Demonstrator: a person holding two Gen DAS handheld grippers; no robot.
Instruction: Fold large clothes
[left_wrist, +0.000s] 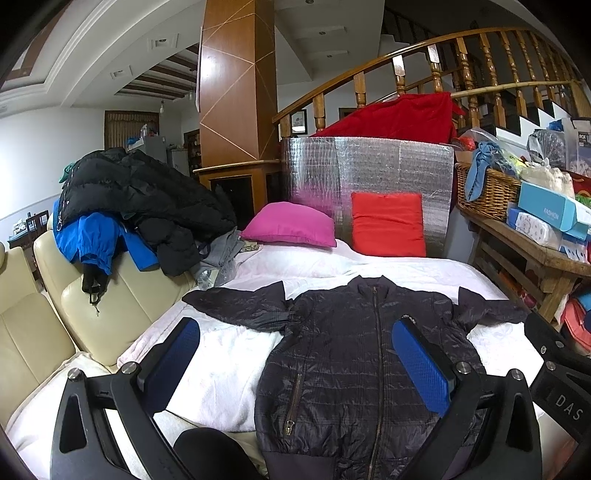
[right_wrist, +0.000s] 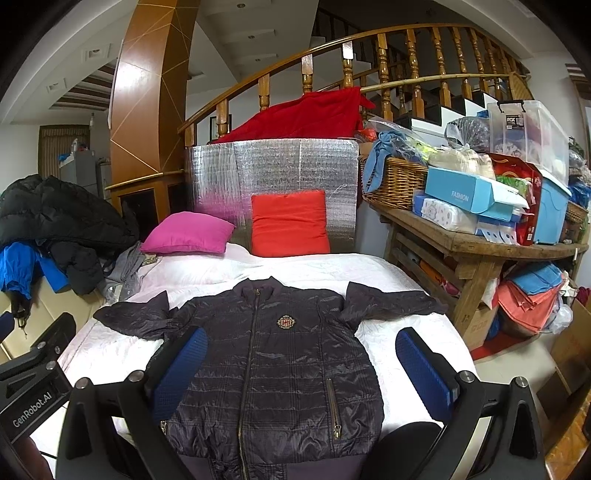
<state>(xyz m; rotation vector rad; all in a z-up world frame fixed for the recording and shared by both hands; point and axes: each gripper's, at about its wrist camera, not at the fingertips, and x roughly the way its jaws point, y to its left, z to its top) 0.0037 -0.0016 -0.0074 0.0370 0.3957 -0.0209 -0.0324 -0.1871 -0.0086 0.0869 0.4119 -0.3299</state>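
Lying flat beyond both spread fingers (left_wrist: 421, 365): jacket (right_wrist: 273, 369)

Shiny quilted jacket (right_wrist: 273, 373), wht cloth bedcover (right_wrist: 373, 273)

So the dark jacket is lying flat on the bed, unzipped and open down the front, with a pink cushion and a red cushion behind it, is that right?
Not quite. The dark jacket is zipped closed up to the collar, not open; the right wrist view shows the zipper line running unbroken. The rest holds: it lies flat on the bed, with the pink cushion and red cushion behind it.
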